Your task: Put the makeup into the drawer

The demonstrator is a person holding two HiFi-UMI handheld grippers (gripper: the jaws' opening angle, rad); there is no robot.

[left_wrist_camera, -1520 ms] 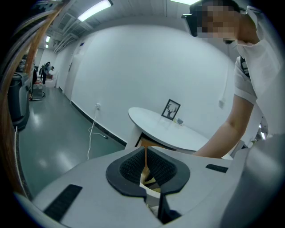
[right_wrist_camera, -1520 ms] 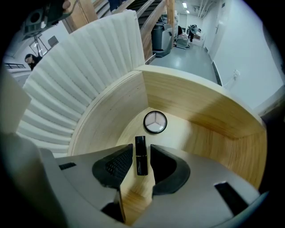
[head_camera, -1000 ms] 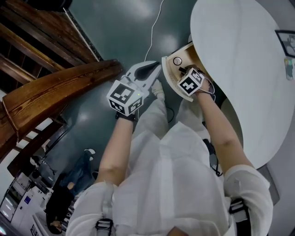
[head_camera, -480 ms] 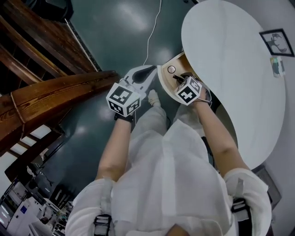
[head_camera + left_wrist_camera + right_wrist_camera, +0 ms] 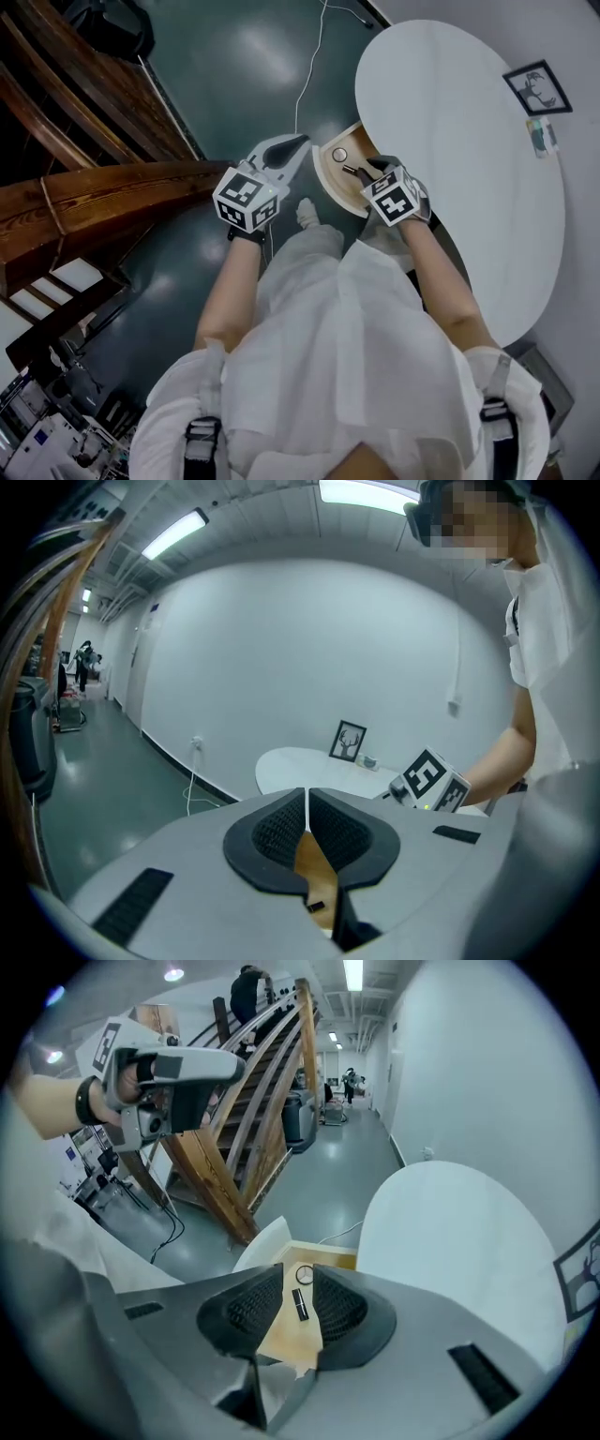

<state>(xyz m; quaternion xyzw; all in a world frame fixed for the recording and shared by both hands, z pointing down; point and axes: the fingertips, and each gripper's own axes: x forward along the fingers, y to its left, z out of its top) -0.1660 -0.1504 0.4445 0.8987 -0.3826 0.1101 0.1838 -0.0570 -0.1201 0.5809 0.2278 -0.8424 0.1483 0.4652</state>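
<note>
An open wooden drawer (image 5: 330,178) sticks out from under the round white table (image 5: 469,159). In it lie a round compact (image 5: 339,155) and a black makeup stick (image 5: 349,172). My right gripper (image 5: 367,172) hangs above the drawer's near side. Its jaws have just been closing, stand apart and hold nothing. Through their gap in the right gripper view (image 5: 299,1277) I see the compact (image 5: 304,1275) and the stick (image 5: 301,1305) on the drawer floor (image 5: 286,1335). My left gripper (image 5: 300,142) is shut and empty, left of the drawer; wood shows below its jaws (image 5: 307,803).
A framed deer picture (image 5: 537,89) and a small item (image 5: 539,136) stand at the table's far side. A white cable (image 5: 309,66) runs across the dark floor. A wooden stair rail (image 5: 94,197) lies to the left. The person's shoe (image 5: 307,214) is beside the drawer.
Both grippers have risen; the right one came up and back from over the drawer, so the black stick now shows on the drawer floor. The left stays shut.
</note>
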